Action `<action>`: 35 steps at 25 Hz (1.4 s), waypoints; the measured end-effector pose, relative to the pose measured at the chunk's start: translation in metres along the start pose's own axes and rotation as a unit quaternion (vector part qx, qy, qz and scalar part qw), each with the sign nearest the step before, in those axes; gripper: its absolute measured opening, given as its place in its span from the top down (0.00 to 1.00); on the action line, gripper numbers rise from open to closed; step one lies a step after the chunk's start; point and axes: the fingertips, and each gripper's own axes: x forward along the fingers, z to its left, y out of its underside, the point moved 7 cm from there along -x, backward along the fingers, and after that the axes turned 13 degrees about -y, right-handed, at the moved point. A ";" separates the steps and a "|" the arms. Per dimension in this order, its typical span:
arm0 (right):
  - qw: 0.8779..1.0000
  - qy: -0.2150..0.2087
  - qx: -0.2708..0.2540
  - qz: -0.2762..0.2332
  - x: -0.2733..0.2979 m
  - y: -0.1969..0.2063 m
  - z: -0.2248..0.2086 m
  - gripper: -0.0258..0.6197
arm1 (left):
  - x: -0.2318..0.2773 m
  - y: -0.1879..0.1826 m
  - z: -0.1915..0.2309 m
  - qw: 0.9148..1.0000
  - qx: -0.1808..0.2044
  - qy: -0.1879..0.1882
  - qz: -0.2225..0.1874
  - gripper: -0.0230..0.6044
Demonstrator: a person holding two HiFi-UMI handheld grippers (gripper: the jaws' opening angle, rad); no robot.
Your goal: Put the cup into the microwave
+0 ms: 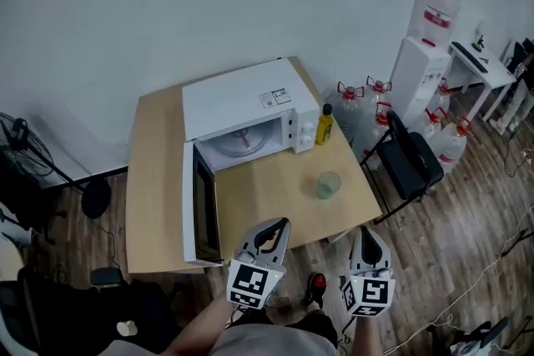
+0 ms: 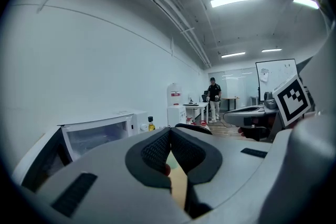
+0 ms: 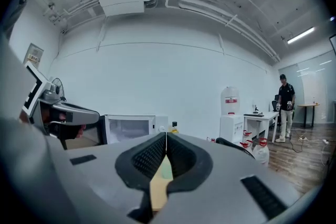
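A clear, green-tinted cup [image 1: 328, 185] stands upright on the wooden table [image 1: 154, 179], right of the middle. The white microwave [image 1: 246, 117] sits at the table's back with its door [image 1: 200, 213] swung open toward me and the cavity showing a glass turntable. My left gripper [image 1: 282, 224] hovers over the table's near edge, in front of the door and left of the cup, jaws shut and empty. My right gripper [image 1: 365, 233] is just off the near right corner, also shut and empty. Both gripper views look level toward the microwave [image 2: 100, 134] [image 3: 128, 128] over shut pads [image 2: 157, 149] [image 3: 152, 155].
A yellow bottle [image 1: 324, 126] stands beside the microwave's right side. A black chair [image 1: 410, 159] is off the table's right edge, with water jugs [image 1: 360, 100], a water dispenser [image 1: 421, 62] and a white desk [image 1: 482, 67] behind. A fan [image 1: 17, 133] stands far left. A person [image 3: 286, 105] stands across the room.
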 end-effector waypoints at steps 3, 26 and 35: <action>1.000 -0.030 -0.002 0.007 0.025 -0.002 -0.027 0.93 | 0.023 -0.005 -0.005 1.000 -0.007 -0.028 0.008 0.93; 0.971 -0.217 0.009 0.095 0.176 0.075 -0.100 0.93 | 0.128 0.057 0.004 0.971 -0.058 -0.199 0.117 0.93; 0.955 -0.272 0.012 0.114 0.201 0.101 -0.093 0.50 | 0.134 0.073 0.005 0.962 -0.070 -0.223 0.139 0.93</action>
